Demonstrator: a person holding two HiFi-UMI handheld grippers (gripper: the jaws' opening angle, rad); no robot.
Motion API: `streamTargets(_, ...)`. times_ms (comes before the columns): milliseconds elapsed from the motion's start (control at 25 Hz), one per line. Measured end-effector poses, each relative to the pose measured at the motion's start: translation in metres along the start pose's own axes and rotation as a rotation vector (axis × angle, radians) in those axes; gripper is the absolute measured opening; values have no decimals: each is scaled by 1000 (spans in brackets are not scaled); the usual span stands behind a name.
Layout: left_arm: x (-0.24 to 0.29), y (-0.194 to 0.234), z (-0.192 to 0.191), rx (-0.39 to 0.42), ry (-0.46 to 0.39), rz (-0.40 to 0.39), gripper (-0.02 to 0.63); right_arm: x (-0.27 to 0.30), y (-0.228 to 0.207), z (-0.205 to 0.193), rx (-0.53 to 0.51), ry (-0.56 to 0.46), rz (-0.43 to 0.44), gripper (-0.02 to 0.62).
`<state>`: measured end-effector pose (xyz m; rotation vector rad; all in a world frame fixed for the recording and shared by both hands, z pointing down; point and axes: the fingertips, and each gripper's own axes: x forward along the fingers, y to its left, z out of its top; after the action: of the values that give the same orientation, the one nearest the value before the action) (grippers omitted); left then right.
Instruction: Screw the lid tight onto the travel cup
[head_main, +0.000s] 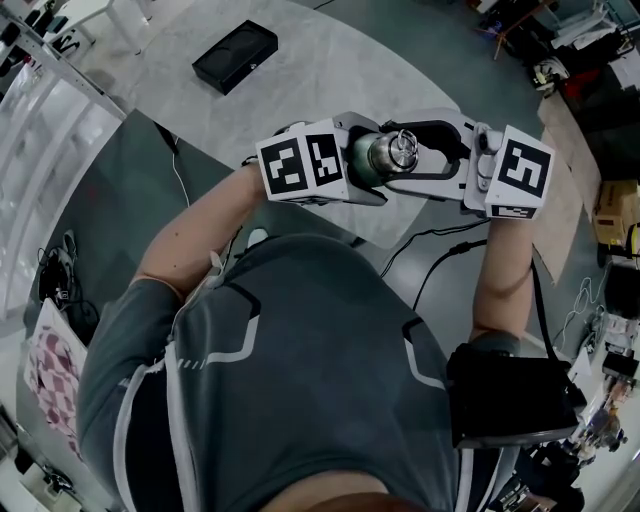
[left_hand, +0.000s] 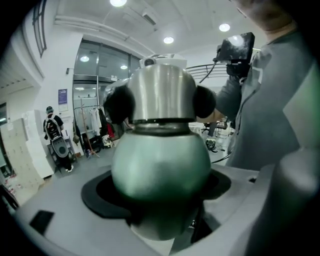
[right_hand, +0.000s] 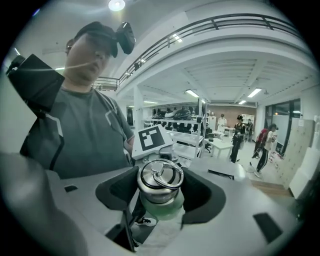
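You held the cup (head_main: 371, 160) in mid-air before your chest. The left gripper (left_hand: 158, 192) was clamped on its green body to stop it turning, while the right gripper (right_hand: 161, 194) closed round the lid (right_hand: 160, 176), ready for twisting.

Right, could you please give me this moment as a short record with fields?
cup: green travel cup, held in the air between both grippers
left gripper: shut on the cup's green body
right gripper: pads against the sides of the steel lid
lid: sits on the cup's mouth, ring handle on top
tightness: cannot be told
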<state>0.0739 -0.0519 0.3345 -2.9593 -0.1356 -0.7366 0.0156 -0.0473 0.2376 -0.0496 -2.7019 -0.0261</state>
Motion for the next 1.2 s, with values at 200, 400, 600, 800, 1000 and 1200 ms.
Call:
streamTargets(200, 3, 26, -12, -129, 36, 144, 400, -1, -29, -16, 156, -4, -175, 282)
streamTargets(400, 3, 44, -28, -174, 95, 246, 400, 2, -51, -25, 342, -65, -315, 282)
streamTargets(600, 1, 49, -20, -164, 54, 252, 400, -2, -56, -18, 379, -106, -390, 284)
streamTargets(800, -6, 24, 11, -147, -103, 64, 400, -15, -38, 5, 245, -235, -251, 319)
streamTargets(1000, -18, -2, 21, -93, -141, -90, 400, -15, -13, 24, 78, -330, -85, 319)
streamTargets(1200, -17, -10, 26, -69, -140, -118, 400, -5, -5, 28, 21, -323, -42, 314)
